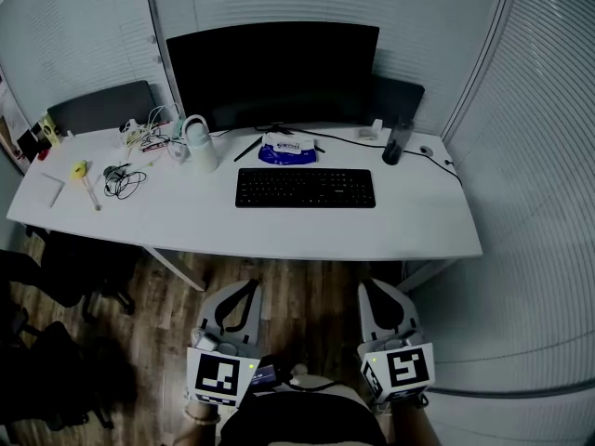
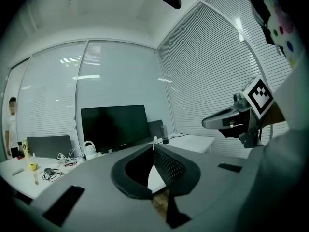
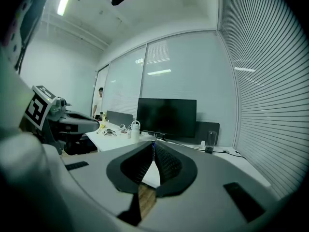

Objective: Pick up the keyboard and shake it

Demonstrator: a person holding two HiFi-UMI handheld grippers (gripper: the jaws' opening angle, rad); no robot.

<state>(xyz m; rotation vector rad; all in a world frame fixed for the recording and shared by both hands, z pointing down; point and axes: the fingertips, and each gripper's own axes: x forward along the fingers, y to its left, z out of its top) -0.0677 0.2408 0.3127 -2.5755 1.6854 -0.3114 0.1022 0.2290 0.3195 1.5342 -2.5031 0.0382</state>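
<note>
- The white tabletop fills the middle of the room, its near edge well ahead of where the person stands on the wooden floor.
- A wide dark monitor sits at the back of it, screen off.
- The black keyboard lies flat just in front of the monitor, square to the near edge, with bare tabletop around it. Nothing touches it.
- The left gripper is held low and close to the person's body, well short of the tabletop. Its jaws are pressed together with nothing between them.
- The right gripper hangs alongside it in the same way, jaws together and empty, pointing roughly level toward the desk.
- A white jug stands left of the keyboard and a blue packet just behind it. Both look clear of a straight lift.
- A dark tumbler stands behind the keyboard's right end, and a cable runs past it. I'd watch that side.
- To my eye the task has not begun; this is the stance before the reach.
- The next move, as I judge it, calls for both pairs of jaws to part, then travel forward and close on the two short ends of the keyboard. It should come up evenly before any shaking.
</note>
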